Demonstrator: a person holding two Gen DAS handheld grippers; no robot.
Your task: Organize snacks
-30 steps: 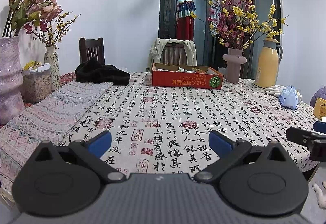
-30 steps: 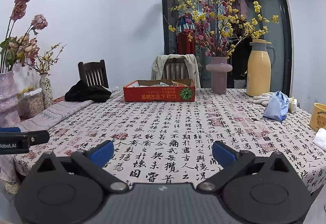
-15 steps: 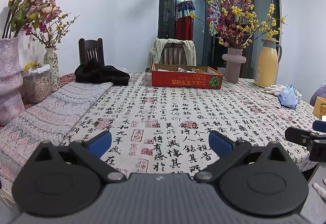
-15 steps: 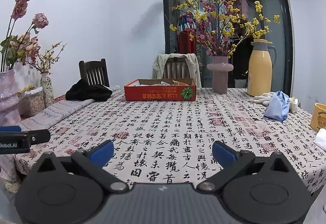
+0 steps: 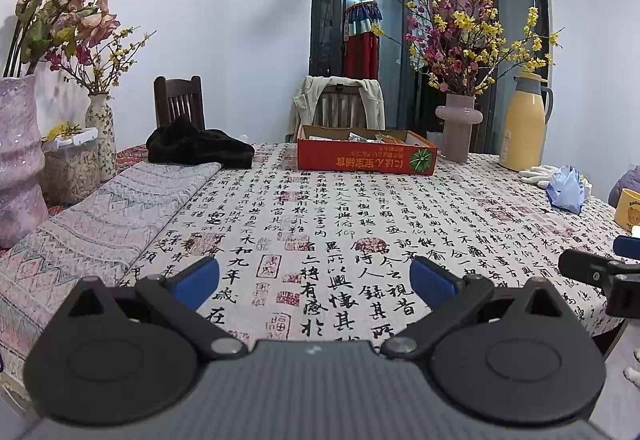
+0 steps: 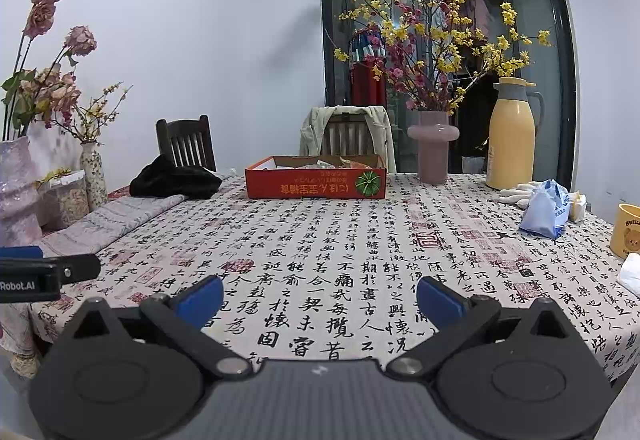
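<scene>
1. Left gripper (image 5: 314,281) and right gripper (image 6: 320,300): jaws spread wide, nothing held, both well short of the box (image 6: 315,183).
2. Snacks (image 5: 362,137) lie inside the box.
3. Advice: carry both grippers level to the box, descend vertically onto one packet.

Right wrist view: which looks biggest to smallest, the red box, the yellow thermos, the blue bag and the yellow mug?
As they look in the picture:
1. red box
2. yellow thermos
3. blue bag
4. yellow mug, though the edge cuts it off.
The bag and mug sit nearer the camera, so true sizes are unsure.
</scene>
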